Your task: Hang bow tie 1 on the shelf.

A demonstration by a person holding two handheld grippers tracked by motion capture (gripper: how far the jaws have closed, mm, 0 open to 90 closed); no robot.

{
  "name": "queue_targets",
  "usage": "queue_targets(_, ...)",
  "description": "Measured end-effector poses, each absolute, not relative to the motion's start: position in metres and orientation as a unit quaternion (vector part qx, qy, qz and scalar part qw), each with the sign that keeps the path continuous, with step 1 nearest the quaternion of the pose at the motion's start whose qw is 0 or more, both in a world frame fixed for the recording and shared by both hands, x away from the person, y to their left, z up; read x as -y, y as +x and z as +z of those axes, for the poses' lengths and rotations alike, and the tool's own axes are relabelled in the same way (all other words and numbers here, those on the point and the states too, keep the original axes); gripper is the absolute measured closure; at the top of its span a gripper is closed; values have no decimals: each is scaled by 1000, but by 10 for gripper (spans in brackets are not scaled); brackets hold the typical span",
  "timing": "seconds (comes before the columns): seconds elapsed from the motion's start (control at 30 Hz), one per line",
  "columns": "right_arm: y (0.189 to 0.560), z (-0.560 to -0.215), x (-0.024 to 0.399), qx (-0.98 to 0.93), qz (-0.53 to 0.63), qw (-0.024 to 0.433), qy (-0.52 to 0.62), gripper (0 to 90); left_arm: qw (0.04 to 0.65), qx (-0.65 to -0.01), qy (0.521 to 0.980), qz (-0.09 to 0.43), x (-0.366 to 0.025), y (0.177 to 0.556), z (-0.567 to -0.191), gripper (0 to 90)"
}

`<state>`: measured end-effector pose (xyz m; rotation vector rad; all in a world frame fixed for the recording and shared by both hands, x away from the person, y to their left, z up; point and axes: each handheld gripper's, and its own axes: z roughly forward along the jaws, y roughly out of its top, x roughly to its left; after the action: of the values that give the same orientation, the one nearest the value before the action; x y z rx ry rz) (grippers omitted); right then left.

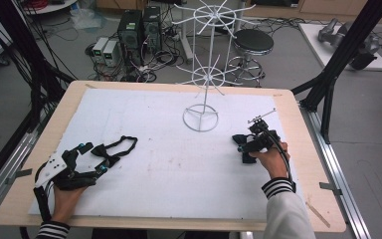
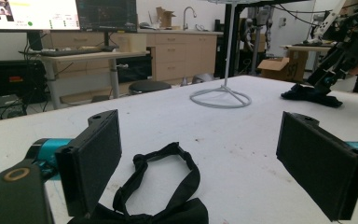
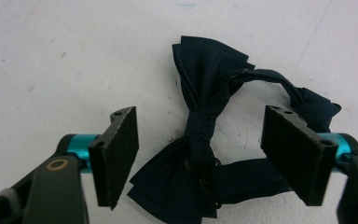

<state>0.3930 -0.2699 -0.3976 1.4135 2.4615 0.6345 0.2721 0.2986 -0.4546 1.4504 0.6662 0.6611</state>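
Two bow ties lie on the white table cover (image 1: 169, 164), one at each gripper. On the left side, the black bow tie (image 1: 110, 151) lies flat with its strap looped away toward the table's middle. The left gripper (image 1: 90, 158) rests low on the cover with its jaws spread wide, and neither pad touches the cloth. In the left gripper view the black bow tie (image 2: 165, 186) sits between the two pads: its knot end lies close under the near pad at the left of that view, while the strap loop reaches out ahead into the gap, well clear of the other pad.

Near the middle, toward the far edge, stands a white wire rack (image 1: 201, 82) on its round base, apart from both ties.

On the right, the right gripper (image 1: 246, 144) points down at the navy bow tie (image 1: 243, 149), which lies on the cover just in front of the person's hand. In the right gripper view the navy bow tie (image 3: 205, 140) lies between the fingers (image 3: 119, 149), its centre band roughly midway and its strap running under the far pad. The jaws are parted, with bare cover visible between each pad and the band, so they press on nothing.
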Motion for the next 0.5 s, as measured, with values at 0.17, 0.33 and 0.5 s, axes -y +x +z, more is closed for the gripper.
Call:
queue_targets(0.17, 395, -401, 268, -844, 206, 116, 482, 348, 649, -293, 639, 291, -299, 272, -455, 143)
queue_targets(0.33, 397, -403, 267, -842, 196, 113, 490, 395, 650, -293, 638, 291, -298, 272, -455, 143)
queue_targets(0.5, 399, -405, 268, -842, 192, 110, 492, 433, 650, -293, 638, 291, -298, 272, -455, 143)
